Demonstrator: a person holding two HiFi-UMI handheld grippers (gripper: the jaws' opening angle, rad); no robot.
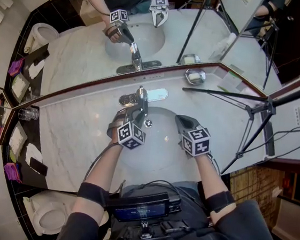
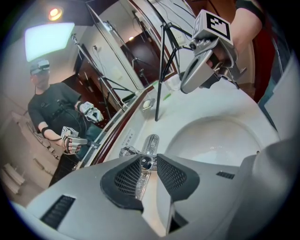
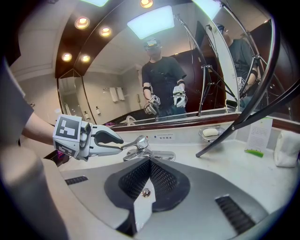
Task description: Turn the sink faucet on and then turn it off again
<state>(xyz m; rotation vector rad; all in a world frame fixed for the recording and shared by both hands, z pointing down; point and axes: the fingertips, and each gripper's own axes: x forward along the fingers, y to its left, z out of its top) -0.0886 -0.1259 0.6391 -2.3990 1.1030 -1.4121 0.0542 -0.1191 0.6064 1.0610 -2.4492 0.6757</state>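
Note:
The chrome faucet [image 1: 139, 97] stands at the back of the white sink basin [image 1: 160, 145]. My left gripper [image 1: 138, 110] is closed around the tip of its lever [image 3: 137, 141]; in the left gripper view the lever [image 2: 146, 163] sits pinched between the two dark pads. The right gripper view shows the left gripper [image 3: 120, 145] reaching in from the left, one finger above the lever and one below. My right gripper [image 1: 179, 120] hangs over the basin to the right of the faucet, shut with nothing in it. Through its jaws [image 3: 149, 162] I see the drain [image 3: 146, 192]. No water is visible.
A soap dish [image 1: 195, 75] with a bar sits by the mirror, right of the faucet. A black tripod [image 1: 263, 110] stretches a leg across the marble counter [image 1: 73, 135]. A glass [image 1: 28, 113] stands at the counter's left end. A toilet [image 1: 47, 217] is below left.

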